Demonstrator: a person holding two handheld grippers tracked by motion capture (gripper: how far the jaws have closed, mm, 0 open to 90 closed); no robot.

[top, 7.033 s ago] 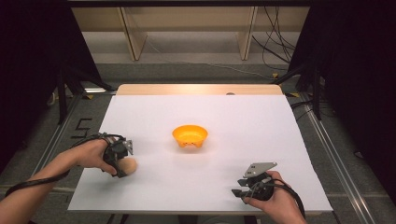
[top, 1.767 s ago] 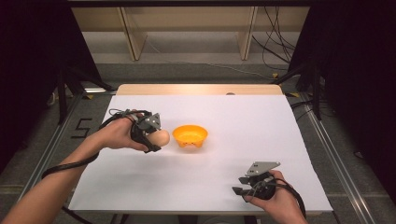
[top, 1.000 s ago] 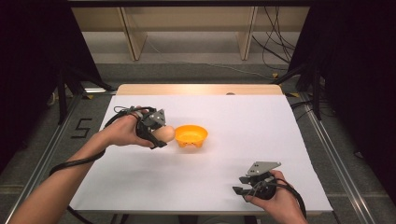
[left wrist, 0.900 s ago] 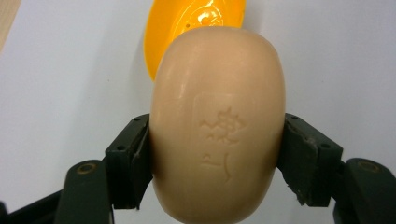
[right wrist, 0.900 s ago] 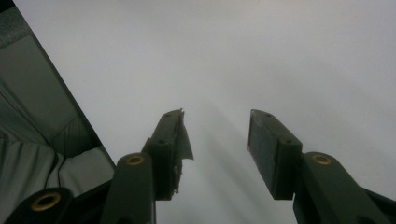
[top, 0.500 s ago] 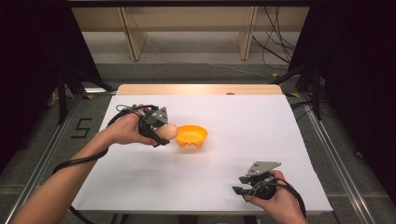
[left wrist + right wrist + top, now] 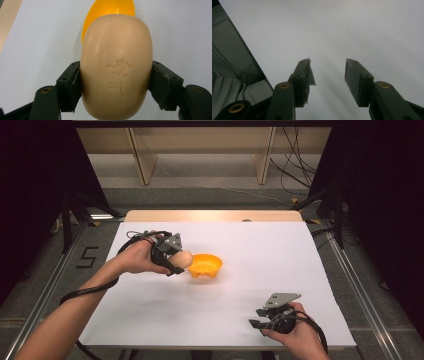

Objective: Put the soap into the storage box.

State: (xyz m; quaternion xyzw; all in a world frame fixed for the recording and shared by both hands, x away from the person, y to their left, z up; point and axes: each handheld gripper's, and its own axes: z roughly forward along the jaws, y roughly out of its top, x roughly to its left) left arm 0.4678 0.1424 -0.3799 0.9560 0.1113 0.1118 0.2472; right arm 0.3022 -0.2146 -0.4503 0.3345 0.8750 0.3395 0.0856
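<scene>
A beige oval bar of soap (image 7: 182,259) with a stamped mark is held above the white table, just left of a small orange bowl (image 7: 206,265). My left gripper (image 7: 176,261) is shut on the soap (image 7: 116,67), one black jaw pressing each long side; the orange bowl (image 7: 111,10) peeks out behind its top. Near the table's front edge at the right, my right gripper (image 7: 254,323) rests low, open, with nothing between its fingers (image 7: 354,77); bare white tabletop lies ahead of it.
The white table (image 7: 270,255) has a wooden strip (image 7: 212,215) along its far edge. Grey floor with cables and shelf legs lies beyond. The table's left edge (image 7: 244,53) runs close beside my right gripper in its own view.
My left gripper has carried the soap from the front left of the table up and rightward to the orange bowl's left rim. The right gripper has stayed still.
</scene>
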